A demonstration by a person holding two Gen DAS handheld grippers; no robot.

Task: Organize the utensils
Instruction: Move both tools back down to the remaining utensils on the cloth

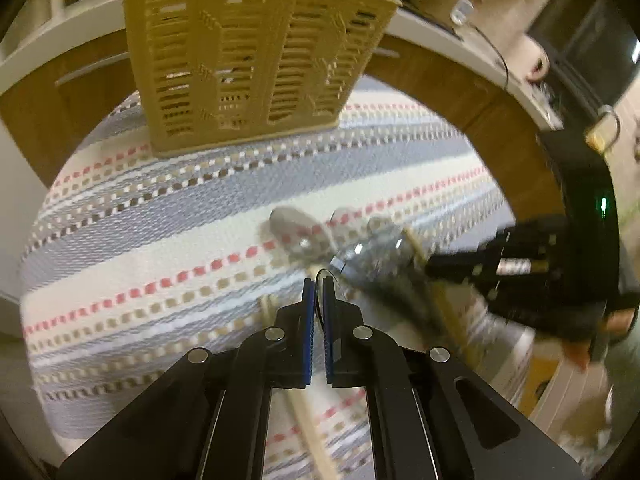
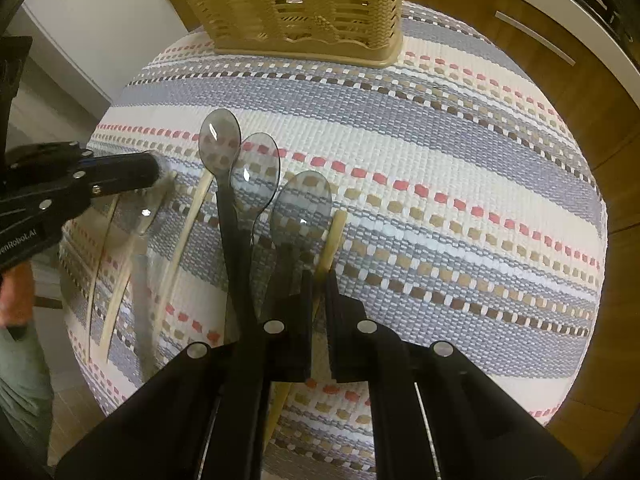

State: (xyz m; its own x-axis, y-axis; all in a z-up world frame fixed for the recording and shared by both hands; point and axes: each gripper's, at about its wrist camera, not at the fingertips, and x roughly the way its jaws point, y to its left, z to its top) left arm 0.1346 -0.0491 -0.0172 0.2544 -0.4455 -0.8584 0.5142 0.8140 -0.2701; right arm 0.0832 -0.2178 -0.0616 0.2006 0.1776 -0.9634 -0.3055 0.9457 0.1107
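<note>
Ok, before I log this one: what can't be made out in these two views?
- Left wrist view: the smoky translucent plastic spoons and cream sticks are smeared by motion blur; no count possible.
- Left wrist view: the left gripper pinches a thin clear edge, mostly hidden between its jaws.
- Right wrist view: the cream wooden stick vanishes under the right gripper.
- Both views: the tan slotted plastic basket interior is screened by its wall; its top is cropped in the right view.

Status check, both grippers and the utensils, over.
Left gripper shut on clear smoky plastic spoon. Right gripper shut on cream wooden stick. Tan slotted plastic basket ahead on striped woven mat, path clear.
</note>
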